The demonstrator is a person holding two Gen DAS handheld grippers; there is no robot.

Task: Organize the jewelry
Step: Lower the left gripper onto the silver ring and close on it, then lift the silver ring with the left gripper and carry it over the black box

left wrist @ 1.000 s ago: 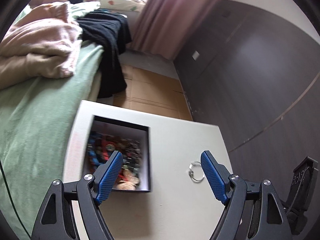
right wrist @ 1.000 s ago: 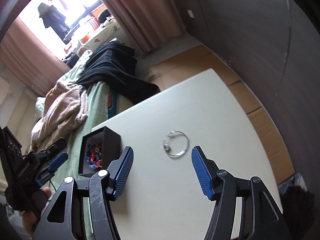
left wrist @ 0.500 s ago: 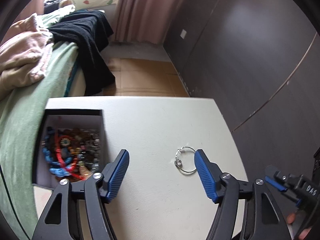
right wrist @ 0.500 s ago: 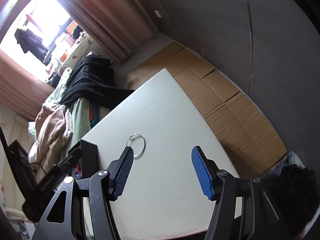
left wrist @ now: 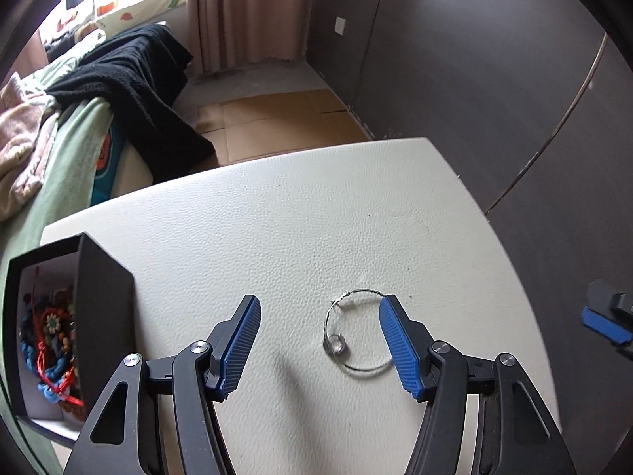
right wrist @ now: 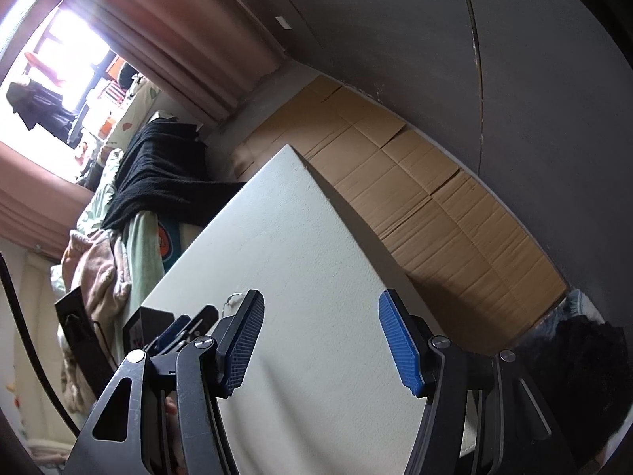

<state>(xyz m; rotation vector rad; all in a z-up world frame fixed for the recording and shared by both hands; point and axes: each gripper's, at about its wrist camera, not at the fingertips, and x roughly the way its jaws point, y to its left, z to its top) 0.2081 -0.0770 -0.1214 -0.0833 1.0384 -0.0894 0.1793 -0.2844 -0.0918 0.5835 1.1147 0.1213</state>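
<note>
A thin silver hoop with a small ring charm (left wrist: 336, 343) lies on the white table (left wrist: 277, 229). My left gripper (left wrist: 319, 346) is open and hovers just over it, the hoop's right side near the right fingertip. A black jewelry box (left wrist: 99, 316) with colourful beaded pieces (left wrist: 53, 352) inside stands at the table's left edge. My right gripper (right wrist: 320, 342) is open and empty over the table's right part; a bit of the hoop (right wrist: 233, 297) and the box (right wrist: 144, 322) show at its left.
A bed with green sheet (left wrist: 67, 158), a pink blanket and black cloth (left wrist: 134, 79) lies left of the table. Cardboard (right wrist: 427, 206) covers the floor along the dark wardrobe wall (left wrist: 494, 79). The right gripper's tip (left wrist: 603, 322) shows at the table's right edge.
My left gripper has swung right from the box until the hoop lies between its fingers. My right gripper has moved off to the right, away from the hoop.
</note>
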